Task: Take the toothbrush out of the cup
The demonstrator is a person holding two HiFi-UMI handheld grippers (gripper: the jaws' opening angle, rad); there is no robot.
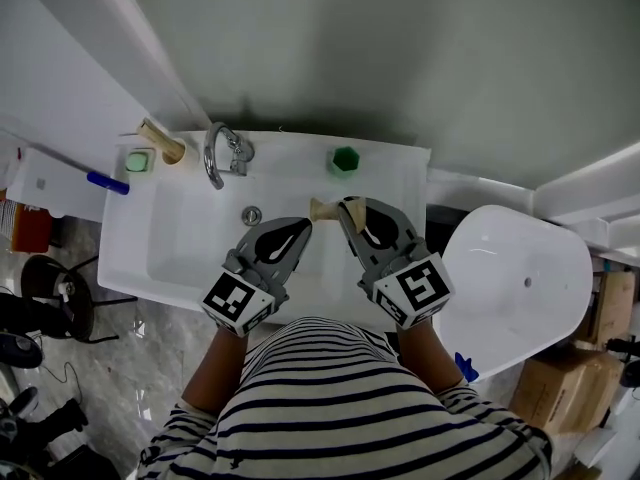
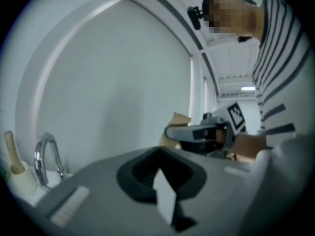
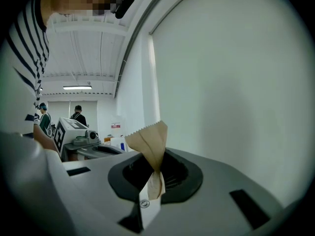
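Holding left gripper [image 1: 303, 228] over sink [image 1: 135, 230], jaws fully closed on nothing; pinching brown paper scrap [image 3: 147, 141] in right gripper [image 1: 346, 206] just beside it; seeing toothbrush [image 1: 157, 137] leaning in cup [image 2: 24, 182] at sink's back left corner, just left of faucet [image 1: 222, 153], well apart from both grippers

Both forearms [image 1: 222, 363] reach forward side by side. The left hand-held gripper [image 1: 302, 228] points ahead, roughly level, jaws pressed together with nothing between them. The right hand-held gripper [image 1: 347, 208], its tip angled in towards the left one's, pinches a paper scrap [image 3: 150, 141] between its jaws.
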